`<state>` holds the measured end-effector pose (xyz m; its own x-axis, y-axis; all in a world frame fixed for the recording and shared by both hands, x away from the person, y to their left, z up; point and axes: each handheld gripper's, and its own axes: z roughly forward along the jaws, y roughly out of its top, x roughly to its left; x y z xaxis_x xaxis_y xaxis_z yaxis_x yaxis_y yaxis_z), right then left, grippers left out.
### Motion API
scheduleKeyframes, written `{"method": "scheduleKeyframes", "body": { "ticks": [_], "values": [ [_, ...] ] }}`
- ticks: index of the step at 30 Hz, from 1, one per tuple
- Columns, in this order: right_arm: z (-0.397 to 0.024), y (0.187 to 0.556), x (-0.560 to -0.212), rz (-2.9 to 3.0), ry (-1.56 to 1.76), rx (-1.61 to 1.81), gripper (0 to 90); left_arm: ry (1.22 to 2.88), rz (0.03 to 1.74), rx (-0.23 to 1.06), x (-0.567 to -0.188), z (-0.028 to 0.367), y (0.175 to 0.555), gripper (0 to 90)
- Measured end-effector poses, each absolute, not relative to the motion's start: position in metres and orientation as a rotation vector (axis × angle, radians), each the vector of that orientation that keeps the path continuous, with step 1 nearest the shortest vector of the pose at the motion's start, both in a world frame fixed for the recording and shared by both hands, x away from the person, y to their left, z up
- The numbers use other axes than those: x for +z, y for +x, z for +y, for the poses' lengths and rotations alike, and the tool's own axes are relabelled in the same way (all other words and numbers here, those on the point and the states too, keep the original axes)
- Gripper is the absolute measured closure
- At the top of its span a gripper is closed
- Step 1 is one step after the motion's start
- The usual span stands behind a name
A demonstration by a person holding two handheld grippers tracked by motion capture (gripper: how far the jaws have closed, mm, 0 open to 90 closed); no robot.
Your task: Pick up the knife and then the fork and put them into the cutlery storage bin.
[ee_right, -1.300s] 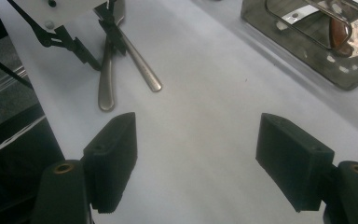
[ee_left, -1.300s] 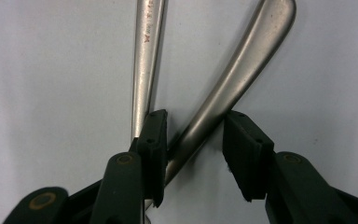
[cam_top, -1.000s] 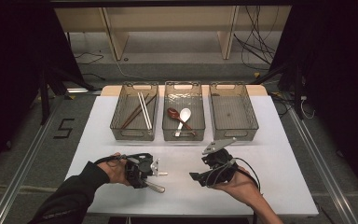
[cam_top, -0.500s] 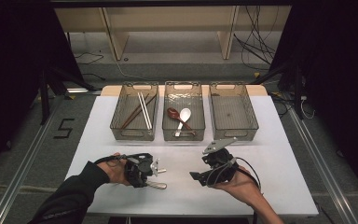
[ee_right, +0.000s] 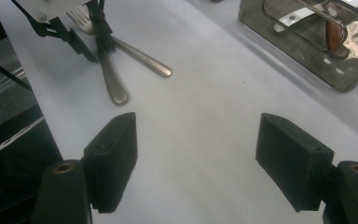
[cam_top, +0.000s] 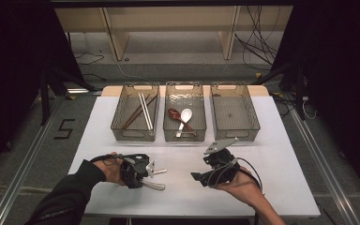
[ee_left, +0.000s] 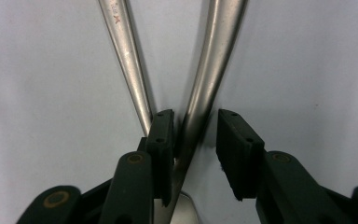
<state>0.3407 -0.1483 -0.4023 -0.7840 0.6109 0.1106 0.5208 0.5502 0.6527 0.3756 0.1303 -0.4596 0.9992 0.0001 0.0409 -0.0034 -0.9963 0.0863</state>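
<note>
Here, left tool [ee_left: 193, 154] astride fork handle [ee_left: 209, 70]

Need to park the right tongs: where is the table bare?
Bare: the table right of the right tongs, and the strip between them and the cutlery. The right bin is empty. Crowded: around the left tongs.

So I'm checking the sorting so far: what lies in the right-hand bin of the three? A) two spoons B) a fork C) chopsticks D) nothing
D: in the high view the right-hand bin shows only its bare floor, while the chopsticks and spoons lie in the other two.
</note>
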Motion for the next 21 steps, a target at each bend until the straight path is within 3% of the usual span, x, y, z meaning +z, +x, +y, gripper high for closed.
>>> {"method": "scheduleKeyframes", "body": {
  "ticks": [13,21],
  "values": [
    [-0.1488,0.3406,-0.4021,2.647,0.973,1.051,30.2,3.074,-0.057,0.039,-0.4597,0.1259,0.3751,78.7],
    [-0.1483,0.3405,-0.4023,2.651,0.973,1.049,30.3,3.063,-0.023,0.016,-0.4592,0.1276,0.3781,79.7]
  ]
}}
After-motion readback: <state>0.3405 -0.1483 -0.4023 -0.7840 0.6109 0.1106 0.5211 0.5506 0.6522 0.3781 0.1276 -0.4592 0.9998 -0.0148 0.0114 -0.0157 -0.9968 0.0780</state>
